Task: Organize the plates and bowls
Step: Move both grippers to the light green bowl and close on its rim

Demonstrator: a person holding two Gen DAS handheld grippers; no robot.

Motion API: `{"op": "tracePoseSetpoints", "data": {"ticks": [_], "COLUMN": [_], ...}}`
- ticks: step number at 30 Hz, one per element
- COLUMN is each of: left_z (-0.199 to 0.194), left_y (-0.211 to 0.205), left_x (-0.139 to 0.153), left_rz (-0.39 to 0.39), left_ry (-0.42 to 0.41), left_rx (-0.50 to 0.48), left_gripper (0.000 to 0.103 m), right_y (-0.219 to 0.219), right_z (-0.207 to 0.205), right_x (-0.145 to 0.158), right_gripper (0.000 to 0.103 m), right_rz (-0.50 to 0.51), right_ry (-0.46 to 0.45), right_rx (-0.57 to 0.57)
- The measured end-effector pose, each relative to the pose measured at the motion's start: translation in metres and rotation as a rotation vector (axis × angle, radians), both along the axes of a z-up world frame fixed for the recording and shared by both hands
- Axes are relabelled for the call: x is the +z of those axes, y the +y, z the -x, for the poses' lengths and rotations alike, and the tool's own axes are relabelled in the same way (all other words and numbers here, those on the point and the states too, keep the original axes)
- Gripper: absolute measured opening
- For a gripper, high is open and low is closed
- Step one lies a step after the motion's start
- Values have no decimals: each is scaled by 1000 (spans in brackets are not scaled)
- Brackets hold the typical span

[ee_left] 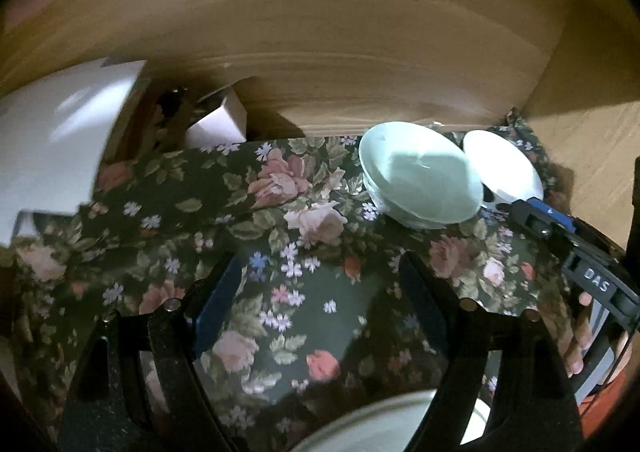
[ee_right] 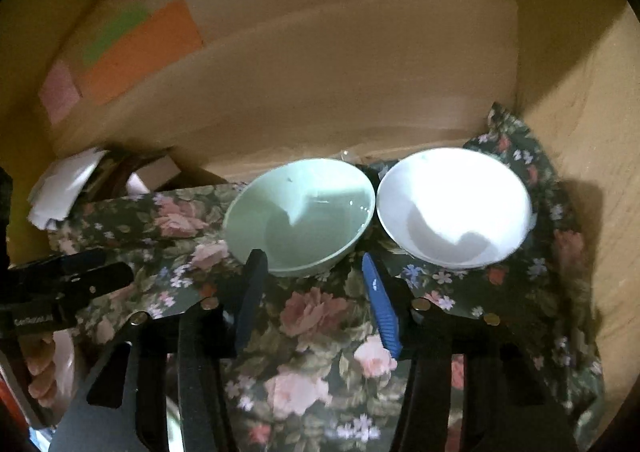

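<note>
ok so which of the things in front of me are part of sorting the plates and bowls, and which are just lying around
Part of the job:
- green bowl
- white bowl, beside the green one
- pale plate, at the near edge below the left claw

Just lying about:
- floral cloth under the bowls
- white box at the back left
- coloured paper notes on the wall

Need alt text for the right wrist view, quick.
Open right gripper holds nothing, just short of a green bowl and a white bowl, side by side on a floral cloth against a wooden wall.
</note>
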State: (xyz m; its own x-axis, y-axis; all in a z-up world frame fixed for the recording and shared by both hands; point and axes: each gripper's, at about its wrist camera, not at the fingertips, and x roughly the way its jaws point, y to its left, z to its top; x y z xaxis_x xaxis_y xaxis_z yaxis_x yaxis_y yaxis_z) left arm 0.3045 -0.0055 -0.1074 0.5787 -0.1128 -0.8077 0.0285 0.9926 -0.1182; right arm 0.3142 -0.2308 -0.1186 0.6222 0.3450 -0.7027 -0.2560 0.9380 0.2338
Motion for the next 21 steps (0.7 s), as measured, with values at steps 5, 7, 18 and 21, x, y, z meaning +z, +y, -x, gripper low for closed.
{"op": "tracePoseSetpoints", "data": {"ticks": [5, 7, 18, 21], "left_z": [-20, -27, -38, -39], "left_y": [-7, -10, -14, -10], "left_x": [-12, -15, -21, -24], "left_rz": [-3, -10, -22, -7], "left_ry": [17, 21, -2, 6], "left_rx": [-26, -37, -62, -46], "left_gripper": [81, 81, 81, 81], "right_y": [-1, -2, 2, 1], "right_z": [-28, -37, -63, -63], "right_x": [-23, -30, -55, -57], "right_gripper": [31, 29, 29, 23], "right_rz": [-28, -39, -43, -44], "right_ry": [86, 111, 177, 186], "right_rx": [-24, -39, -79, -74]}}
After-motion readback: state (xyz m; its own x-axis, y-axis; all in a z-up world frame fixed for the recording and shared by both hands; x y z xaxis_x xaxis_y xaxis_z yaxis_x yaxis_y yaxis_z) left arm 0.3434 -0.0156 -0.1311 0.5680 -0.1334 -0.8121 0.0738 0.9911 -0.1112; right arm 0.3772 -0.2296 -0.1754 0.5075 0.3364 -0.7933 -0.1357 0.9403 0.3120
